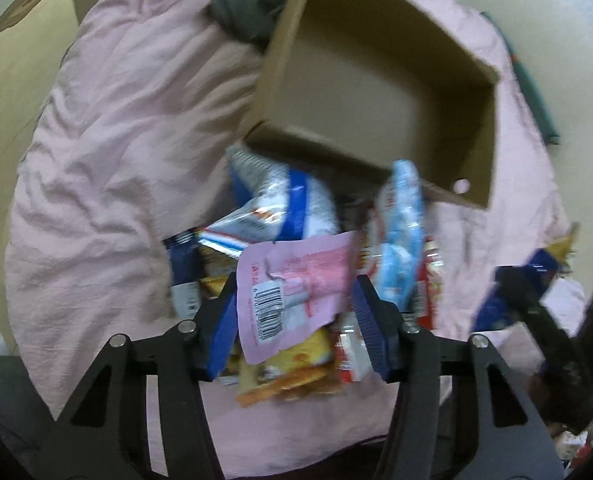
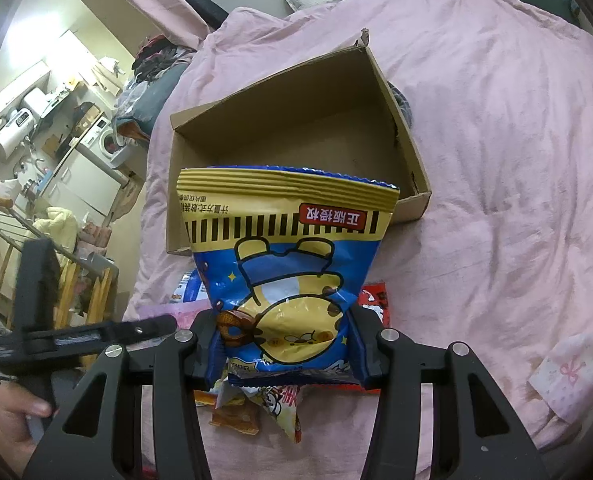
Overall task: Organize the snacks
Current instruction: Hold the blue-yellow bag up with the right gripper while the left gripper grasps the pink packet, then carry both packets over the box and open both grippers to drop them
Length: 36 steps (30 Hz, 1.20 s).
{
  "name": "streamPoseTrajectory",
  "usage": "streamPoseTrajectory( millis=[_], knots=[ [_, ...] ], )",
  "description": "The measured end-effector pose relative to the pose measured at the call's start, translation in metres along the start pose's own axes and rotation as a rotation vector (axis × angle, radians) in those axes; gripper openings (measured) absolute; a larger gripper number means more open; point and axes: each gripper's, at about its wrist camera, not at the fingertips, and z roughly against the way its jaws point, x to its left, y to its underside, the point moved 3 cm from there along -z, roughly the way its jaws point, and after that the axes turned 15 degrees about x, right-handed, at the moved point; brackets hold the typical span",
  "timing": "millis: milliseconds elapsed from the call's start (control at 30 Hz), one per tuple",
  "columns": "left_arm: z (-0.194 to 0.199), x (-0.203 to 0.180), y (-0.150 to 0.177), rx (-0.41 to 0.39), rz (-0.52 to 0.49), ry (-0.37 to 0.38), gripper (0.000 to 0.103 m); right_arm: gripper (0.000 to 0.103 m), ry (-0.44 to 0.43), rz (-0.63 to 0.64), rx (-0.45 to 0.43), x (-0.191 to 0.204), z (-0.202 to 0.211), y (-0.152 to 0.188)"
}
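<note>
My left gripper is shut on a pink snack packet with a barcode, held above a pile of snack packets on the pink bedsheet. An open cardboard box lies just beyond the pile and looks empty. My right gripper is shut on a blue and yellow snack bag with a cartoon bear, held in front of the same box. More packets lie under it. The left gripper shows at the left of the right wrist view.
A pink bedsheet covers the bed. A grey cloth lies behind the box. A white patterned cloth lies at the right. A cluttered room with a washing machine and a drying rack is off the bed's left.
</note>
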Motion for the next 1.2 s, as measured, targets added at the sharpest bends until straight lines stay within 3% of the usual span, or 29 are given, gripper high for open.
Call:
streamPoseTrajectory(
  millis=[100,200,267,300,333,467,767,1200],
  knots=[
    [0.002,-0.011,-0.002,-0.011,-0.021,0.015,0.05,0.05,0.003,0.002,-0.002,0.0,0.0,0.001],
    [-0.02,-0.018,-0.007,0.041,-0.023,-0.01,0.048,0.05,0.004,-0.007,-0.005,-0.002,0.001,0.0],
    [-0.038,-0.016,-0.013,0.069,0.004,-0.01,0.031,0.05,0.005,-0.015,-0.009,-0.005,0.002,0.0],
    [-0.041,-0.016,-0.015,0.068,0.012,0.006,0.013,0.05,0.005,-0.019,-0.012,-0.006,0.003,0.0],
    [-0.04,-0.016,-0.016,0.062,0.017,0.026,0.007,0.05,0.004,-0.024,-0.013,-0.007,0.003,0.0],
    [-0.02,-0.019,-0.009,0.009,0.006,0.028,0.005,0.05,0.009,-0.034,-0.017,-0.011,0.005,0.002],
    [0.05,-0.02,0.018,-0.192,-0.061,-0.107,0.005,0.05,0.005,0.0,-0.037,-0.001,0.011,0.005],
    [0.085,-0.048,-0.004,-0.368,-0.167,-0.22,0.005,0.05,0.02,0.02,-0.092,-0.003,0.026,-0.007]
  ],
)
